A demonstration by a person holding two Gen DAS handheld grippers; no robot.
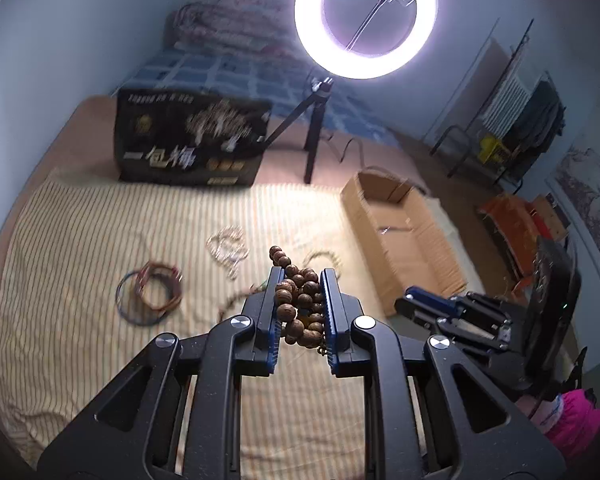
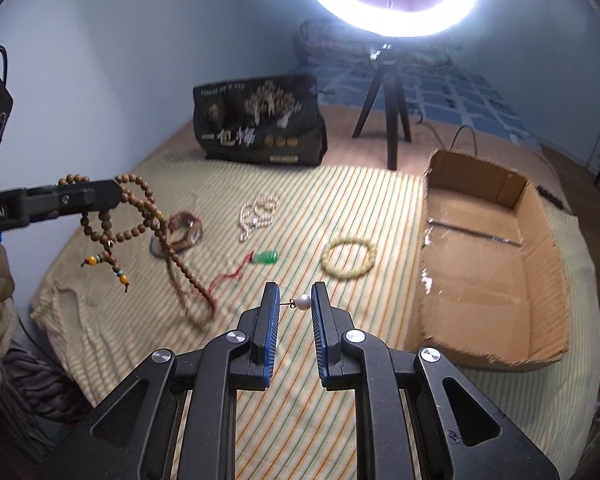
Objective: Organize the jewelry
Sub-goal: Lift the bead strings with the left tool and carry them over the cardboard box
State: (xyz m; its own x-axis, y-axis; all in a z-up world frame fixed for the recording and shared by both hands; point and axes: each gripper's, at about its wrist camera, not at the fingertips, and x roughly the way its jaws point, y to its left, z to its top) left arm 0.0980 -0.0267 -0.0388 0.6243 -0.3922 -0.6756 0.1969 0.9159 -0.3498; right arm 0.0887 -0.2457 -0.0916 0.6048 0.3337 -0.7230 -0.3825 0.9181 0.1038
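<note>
The left gripper (image 1: 300,300) is clamped on a bunched strand of brown wooden prayer beads (image 1: 300,304), and in the right wrist view most of that strand hangs free below its jaws, with long loops and a small tassel of orange and green beads (image 2: 118,274) dangling above the striped yellow cloth (image 2: 340,208). The right gripper (image 2: 296,302) pinches a small white pearl stud earring (image 2: 303,301) near its fingertips; the pearl sits against one pad and the thin post reaches toward the other, so the hold looks slight. The likeliest trouble is that earring: any twist or jolt could let it slip out, and something so small would be hard to find among the cloth's stripes and folds. The hanging bead loops are the second risk, since they could swing and snag the red cord of the green jade-like pendant (image 2: 265,257), or drag across the cluster of leather and coloured bangles (image 1: 150,292), the white pearl necklace (image 2: 258,214) or the pale yellow bead bracelet (image 2: 349,260) lying on the cloth. The open brown cardboard box (image 2: 540,280) stands to the right and seems the likely destination; a trailing loop could catch on its rough front wall, and if the beads are let go there part of the strand would hang outside.
</note>
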